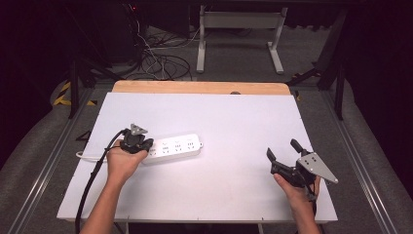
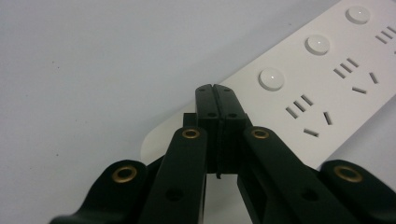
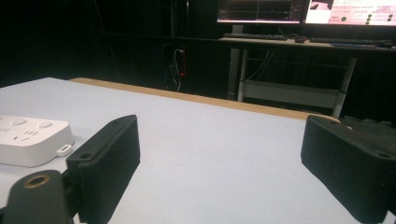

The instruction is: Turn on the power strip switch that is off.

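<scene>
Power strip (image 1: 174, 146) lies left of centre in the high view; the left gripper (image 1: 144, 146), jaws pressed together, bears on its end and could skid it. The right gripper (image 1: 282, 152) hangs spread.

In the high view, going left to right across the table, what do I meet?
Left gripper, shut at the strip's left end → white power strip → bare white tabletop → right gripper, open.
</scene>
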{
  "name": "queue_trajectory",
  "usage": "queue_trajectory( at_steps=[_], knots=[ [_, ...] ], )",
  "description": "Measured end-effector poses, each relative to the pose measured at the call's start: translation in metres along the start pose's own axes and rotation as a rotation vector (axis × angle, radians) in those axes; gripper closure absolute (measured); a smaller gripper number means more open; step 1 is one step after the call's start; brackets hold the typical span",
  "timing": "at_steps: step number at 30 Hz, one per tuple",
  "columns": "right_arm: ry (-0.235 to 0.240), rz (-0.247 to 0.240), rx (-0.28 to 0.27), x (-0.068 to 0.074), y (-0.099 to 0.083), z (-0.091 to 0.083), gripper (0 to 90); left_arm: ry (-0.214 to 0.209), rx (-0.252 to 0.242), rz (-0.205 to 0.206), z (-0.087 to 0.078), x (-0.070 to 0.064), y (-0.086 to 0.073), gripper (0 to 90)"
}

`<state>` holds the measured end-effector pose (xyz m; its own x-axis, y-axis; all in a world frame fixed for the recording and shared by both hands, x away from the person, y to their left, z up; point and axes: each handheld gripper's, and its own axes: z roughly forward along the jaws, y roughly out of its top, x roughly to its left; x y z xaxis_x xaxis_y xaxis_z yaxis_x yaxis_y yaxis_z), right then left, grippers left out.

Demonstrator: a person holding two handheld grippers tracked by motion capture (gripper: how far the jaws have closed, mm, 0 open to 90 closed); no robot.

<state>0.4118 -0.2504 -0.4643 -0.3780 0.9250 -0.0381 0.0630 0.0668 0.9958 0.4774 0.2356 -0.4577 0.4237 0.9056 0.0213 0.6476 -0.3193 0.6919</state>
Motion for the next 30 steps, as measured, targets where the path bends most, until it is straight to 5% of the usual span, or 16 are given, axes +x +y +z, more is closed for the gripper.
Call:
queue_trajectory(
  at_steps=[3, 19, 25, 27, 30],
  knots=[
    [0.0, 0.0, 0.0, 0.0, 0.0, 0.0, 12.3, 0.025, 0.0, 0.027, 0.0, -0.004, 0.0, 90.0],
    [0.007, -0.007, 0.006, 0.002, 0.001, 0.002, 12.4, -0.009, 0.042, -0.016, 0.003, 0.002, 0.006, 90.0],
    [0.002, -0.005, -0.001, 0.001, 0.002, 0.001, 12.3, 0.024, 0.116, 0.024, 0.004, -0.005, 0.015, 90.0],
    [0.001, -0.004, -0.009, 0.0, 0.004, -0.002, 11.8, 0.005, 0.11, 0.016, 0.004, -0.002, 0.015, 90.0],
    [-0.001, -0.006, -0.014, -0.001, 0.004, -0.003, 11.8, 0.064, 0.073, 0.056, 0.006, -0.01, 0.011, 90.0]
  ],
)
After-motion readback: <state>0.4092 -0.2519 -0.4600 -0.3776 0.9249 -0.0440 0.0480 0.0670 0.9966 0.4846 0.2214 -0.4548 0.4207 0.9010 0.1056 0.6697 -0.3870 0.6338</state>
